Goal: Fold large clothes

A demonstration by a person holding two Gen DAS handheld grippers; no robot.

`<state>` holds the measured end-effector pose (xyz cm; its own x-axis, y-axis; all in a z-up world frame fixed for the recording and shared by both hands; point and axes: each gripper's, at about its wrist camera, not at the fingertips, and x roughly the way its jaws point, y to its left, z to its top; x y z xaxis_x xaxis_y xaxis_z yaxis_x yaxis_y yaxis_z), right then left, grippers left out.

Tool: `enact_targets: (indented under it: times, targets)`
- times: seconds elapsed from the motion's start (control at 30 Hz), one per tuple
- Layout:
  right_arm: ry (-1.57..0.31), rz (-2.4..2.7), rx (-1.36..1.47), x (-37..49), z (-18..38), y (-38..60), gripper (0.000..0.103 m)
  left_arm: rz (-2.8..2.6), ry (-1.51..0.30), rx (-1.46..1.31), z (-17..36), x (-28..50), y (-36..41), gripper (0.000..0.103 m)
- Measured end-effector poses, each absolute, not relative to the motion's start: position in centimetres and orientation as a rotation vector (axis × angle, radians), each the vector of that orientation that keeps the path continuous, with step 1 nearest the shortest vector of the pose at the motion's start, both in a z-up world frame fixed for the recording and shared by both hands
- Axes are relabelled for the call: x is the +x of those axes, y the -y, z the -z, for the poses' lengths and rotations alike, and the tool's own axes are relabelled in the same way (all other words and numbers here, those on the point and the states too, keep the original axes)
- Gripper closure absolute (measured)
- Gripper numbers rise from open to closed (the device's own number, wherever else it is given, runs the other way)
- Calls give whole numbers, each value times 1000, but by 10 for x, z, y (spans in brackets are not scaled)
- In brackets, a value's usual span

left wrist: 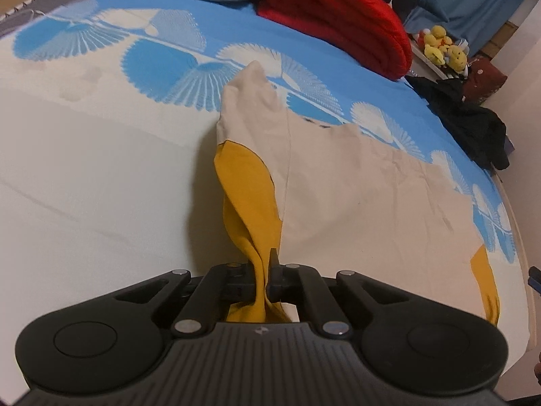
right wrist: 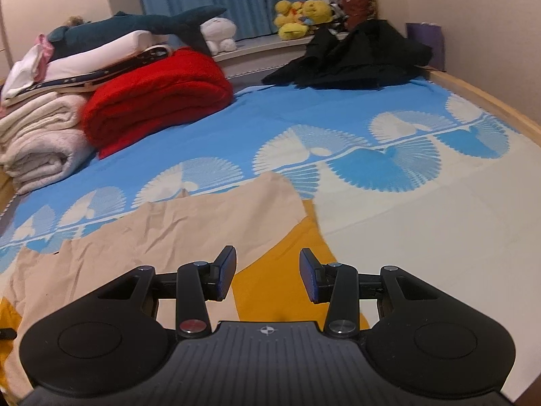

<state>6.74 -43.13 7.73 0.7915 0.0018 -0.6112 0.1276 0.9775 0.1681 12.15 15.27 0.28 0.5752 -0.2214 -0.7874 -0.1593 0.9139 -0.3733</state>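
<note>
One beige-and-mustard garment (left wrist: 355, 186), left tool (left wrist: 262, 280) pinching its mustard sleeve, right tool (right wrist: 267, 279) spread, one red blanket (right wrist: 155, 101)

Ahead of the right gripper (right wrist: 267, 275), past the shirt (right wrist: 189, 223), the bedsheet (right wrist: 422, 230) lies bare to the front and right. Ahead-left, the red blanket (right wrist: 159, 98) and towels (right wrist: 40, 145) block the way; far ahead, black clothes (right wrist: 355, 57) and plush toys (right wrist: 301, 17).
</note>
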Motion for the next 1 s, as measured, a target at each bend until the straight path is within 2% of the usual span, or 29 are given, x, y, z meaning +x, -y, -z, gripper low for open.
enact_targets:
  times: [0.1,0.17,0.2,0.23,0.27,0.3,0.33,0.67,0.83,1.0]
  targets:
    - [-686,-19,188,68,-74,417,60,55,-945,-443,-14,115,-156,100]
    - [-708,-106,158,69,-70,400,60,70,-934,-430,-19,114,-153,94]
    - [-717,-148,131,68,-67,389,60,65,-931,-422,-19,115,-151,82]
    - [-724,-182,106,67,-64,379,60,66,-936,-422,-18,116,-149,55]
    - [-732,-221,78,65,-61,367,60,65,-952,-428,-15,118,-149,40]
    - [-739,-257,57,63,-58,356,60,53,-967,-429,-10,121,-151,18]
    - [-748,-292,40,62,-56,346,60,28,-986,-430,-5,122,-154,15]
    - [-850,-554,-77,63,-20,254,60,68,-1081,-719,56,119,-196,16]
    - [-980,-445,-233,80,22,239,60,161,-1104,-709,75,135,-196,17]
    - [-999,-431,-202,89,25,239,61,255,-1077,-710,85,157,-187,17]
